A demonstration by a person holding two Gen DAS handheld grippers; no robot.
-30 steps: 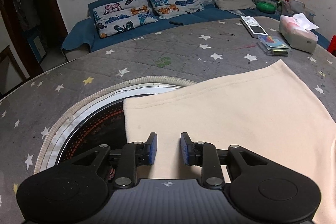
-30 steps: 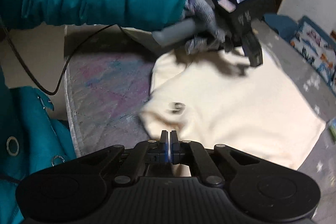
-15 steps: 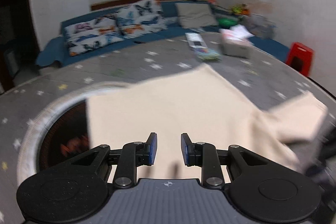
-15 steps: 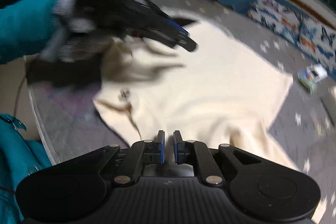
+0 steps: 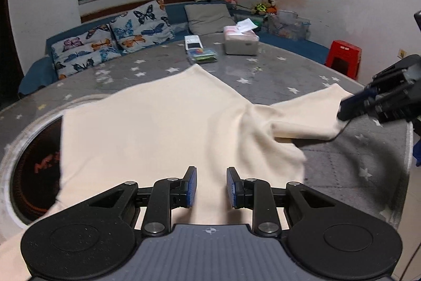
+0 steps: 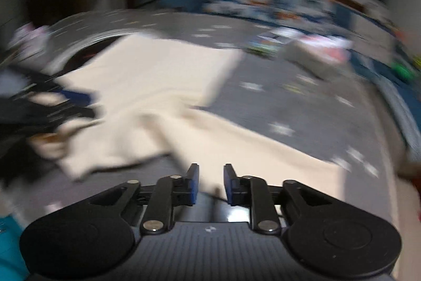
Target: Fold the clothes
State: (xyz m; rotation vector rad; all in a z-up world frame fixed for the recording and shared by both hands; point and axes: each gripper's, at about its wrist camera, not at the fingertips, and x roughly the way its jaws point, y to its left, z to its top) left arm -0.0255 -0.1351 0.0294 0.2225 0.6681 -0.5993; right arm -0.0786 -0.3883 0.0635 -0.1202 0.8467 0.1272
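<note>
Both jaws parted: left gripper (image 5: 209, 186) empty over the cream garment (image 5: 158, 123), right gripper (image 6: 210, 183) opening, gripping nothing.

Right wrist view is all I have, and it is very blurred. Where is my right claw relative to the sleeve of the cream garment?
Observer: The left wrist view shows the right claw at the far end of the sleeve, which stretches out to the right. Its jaws are opening and no cloth looks pinched between them.
Operator: And the left claw, does it hold something?
Observer: No. The left claw is open above the body of the cream garment, with the pads gripping nothing.
Operator: Does the garment lie fully on the cover?
Observer: Not fully. Its left edge lies over a round dark inset.
</note>
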